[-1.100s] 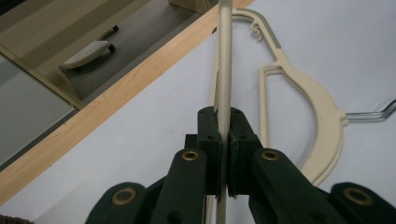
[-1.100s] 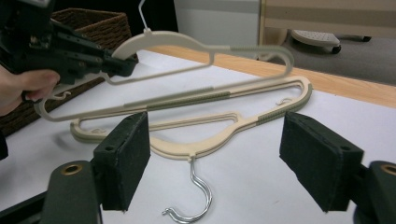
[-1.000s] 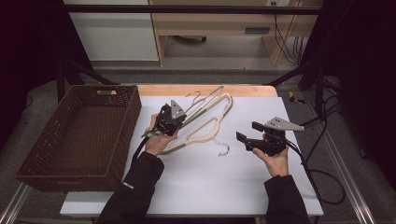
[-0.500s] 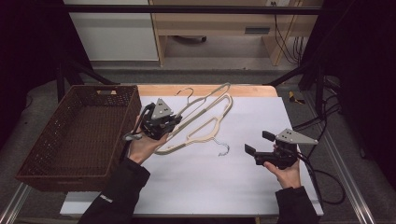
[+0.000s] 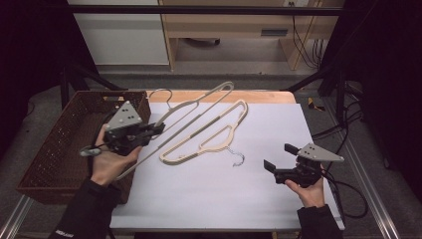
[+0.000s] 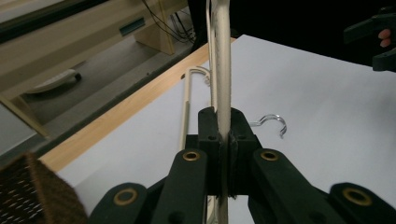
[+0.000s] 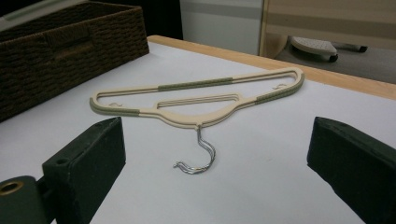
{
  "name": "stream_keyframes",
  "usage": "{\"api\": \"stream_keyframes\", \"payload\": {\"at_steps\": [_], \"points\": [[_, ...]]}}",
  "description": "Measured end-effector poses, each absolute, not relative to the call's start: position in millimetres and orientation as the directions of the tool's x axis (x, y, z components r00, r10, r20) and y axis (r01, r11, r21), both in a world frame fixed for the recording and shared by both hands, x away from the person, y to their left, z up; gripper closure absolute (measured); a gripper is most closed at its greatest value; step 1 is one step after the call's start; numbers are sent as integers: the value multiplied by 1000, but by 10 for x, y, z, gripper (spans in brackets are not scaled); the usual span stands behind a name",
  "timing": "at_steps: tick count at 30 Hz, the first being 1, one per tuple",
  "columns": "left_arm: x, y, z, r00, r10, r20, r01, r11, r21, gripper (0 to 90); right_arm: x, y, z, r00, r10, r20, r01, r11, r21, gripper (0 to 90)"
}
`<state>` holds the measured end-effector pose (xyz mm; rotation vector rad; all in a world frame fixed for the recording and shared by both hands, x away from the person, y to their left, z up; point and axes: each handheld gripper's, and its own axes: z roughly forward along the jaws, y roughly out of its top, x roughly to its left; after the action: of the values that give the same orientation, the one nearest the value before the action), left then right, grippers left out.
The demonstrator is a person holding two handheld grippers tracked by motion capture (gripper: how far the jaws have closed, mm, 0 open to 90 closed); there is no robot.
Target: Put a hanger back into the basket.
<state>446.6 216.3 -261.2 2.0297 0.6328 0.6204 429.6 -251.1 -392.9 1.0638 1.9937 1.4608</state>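
Bench (image 5: 209, 199) first: a white sheet covers it, with a wooden edge showing at the far side. A brown wicker basket (image 5: 54, 154) stands at its left end, and as far as the dim high view lets me judge, nothing lies inside it. Two cream hangers are in play. The lifted hanger (image 5: 199, 102) is raised off the sheet and slants toward the basket, clamped by the left gripper (image 5: 149, 130); the left gripper view shows its fingers (image 6: 208, 135) shut tight on the hanger's thin arm. The second hanger (image 5: 209, 137) lies flat on the sheet mid-bench, its metal hook (image 5: 238, 158) pointing toward the person. The right gripper (image 5: 278, 158) hovers near the front right, well apart from that hook, its fingers (image 7: 88, 154) having just been opening and now standing wide with nothing between them. By my reading, the work is less than half done: one hanger is picked up but not yet in the basket, and the other is untouched.
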Motion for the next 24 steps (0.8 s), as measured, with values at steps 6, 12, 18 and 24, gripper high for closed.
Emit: {"api": "stream_keyframes", "payload": {"at_steps": [6,12,18,24], "points": [[4410,2572,-2436,713,674,192,193,-452,871,866,4292,-2492,-3936,-595,798,90,325,137,936,49],[4443,3013,-2397,690,696,196,206,-449,869,866,4298,-2480,-3945,-597,798,82,323,145,935,50],[4524,3391,-2471,670,720,178,236,-434,869,866,4287,-2469,-3931,-599,796,85,321,141,937,52],[4619,3740,-2612,637,757,143,288,-406,867,865,4285,-2434,-3930,-603,794,79,320,150,935,51]]}}
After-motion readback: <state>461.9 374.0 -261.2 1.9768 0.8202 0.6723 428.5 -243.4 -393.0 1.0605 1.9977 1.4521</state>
